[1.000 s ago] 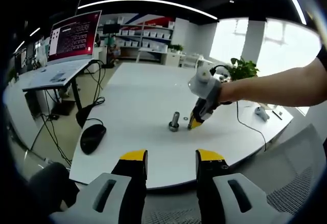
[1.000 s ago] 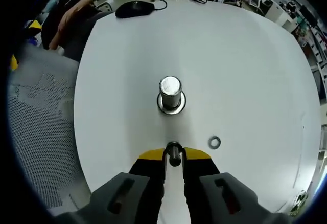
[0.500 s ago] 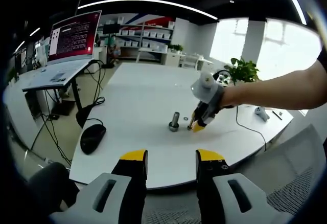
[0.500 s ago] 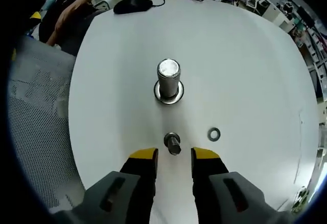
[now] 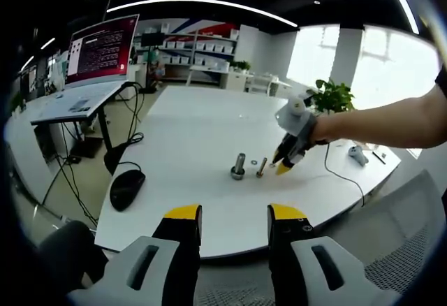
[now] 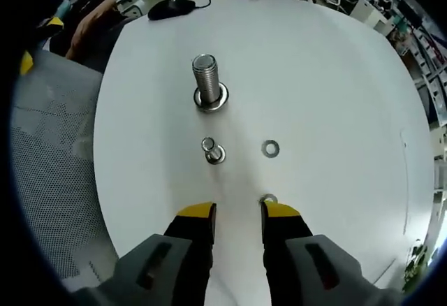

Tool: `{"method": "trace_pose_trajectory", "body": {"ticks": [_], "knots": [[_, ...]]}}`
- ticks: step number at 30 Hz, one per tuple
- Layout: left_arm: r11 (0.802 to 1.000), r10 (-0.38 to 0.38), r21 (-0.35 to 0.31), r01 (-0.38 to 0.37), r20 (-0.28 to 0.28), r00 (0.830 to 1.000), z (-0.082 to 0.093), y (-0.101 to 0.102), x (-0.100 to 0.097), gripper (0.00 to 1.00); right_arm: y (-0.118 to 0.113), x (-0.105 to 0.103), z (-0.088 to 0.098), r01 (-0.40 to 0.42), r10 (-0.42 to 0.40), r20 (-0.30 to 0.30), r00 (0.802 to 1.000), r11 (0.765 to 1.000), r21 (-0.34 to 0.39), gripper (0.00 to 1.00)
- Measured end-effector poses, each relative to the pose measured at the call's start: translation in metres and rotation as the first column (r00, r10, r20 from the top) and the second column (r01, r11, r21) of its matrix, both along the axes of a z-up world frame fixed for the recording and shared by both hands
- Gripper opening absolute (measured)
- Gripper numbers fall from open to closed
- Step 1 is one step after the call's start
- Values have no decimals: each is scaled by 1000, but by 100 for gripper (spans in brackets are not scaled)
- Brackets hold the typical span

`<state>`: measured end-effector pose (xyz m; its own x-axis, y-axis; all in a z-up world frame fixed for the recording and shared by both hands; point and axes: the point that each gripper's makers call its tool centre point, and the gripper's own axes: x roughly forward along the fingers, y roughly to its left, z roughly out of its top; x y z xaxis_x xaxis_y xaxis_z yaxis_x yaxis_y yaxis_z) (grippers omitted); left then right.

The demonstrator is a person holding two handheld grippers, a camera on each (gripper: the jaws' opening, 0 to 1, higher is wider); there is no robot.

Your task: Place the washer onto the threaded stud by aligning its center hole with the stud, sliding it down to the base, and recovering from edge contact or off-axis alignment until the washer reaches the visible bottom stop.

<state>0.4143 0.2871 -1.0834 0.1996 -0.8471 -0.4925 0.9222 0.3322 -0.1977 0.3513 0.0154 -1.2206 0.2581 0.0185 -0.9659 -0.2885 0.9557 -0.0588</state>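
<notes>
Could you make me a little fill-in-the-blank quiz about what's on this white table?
1. The large threaded stud stands ____ on the white table.
2. The right gripper has its jaws ____ and holds nothing.
3. The small stud stands between the right gripper and the ____.
4. A loose washer lies ____ on the table.

Missing words: upright; open; large threaded stud; flat

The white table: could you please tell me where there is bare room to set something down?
The white table is bare beyond the large threaded stud, up to the mouse, and along its right side. It is crowded before the right claw: the small stud, one washer and another washer at its fingertip.
</notes>
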Motion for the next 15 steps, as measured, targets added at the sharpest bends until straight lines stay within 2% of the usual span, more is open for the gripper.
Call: {"method": "trace_pose_trajectory", "body": {"ticks": [10,15], "knots": [[1000,-1,2,1,1,1000,1,0,-1,36,-11,-3,0,48,-48,4,999,999,12,28],[1000,-2,4,2,1,1000,0,-1,-1,36,-21,5,-8,113,-114,23,993,993,28,28]]}}
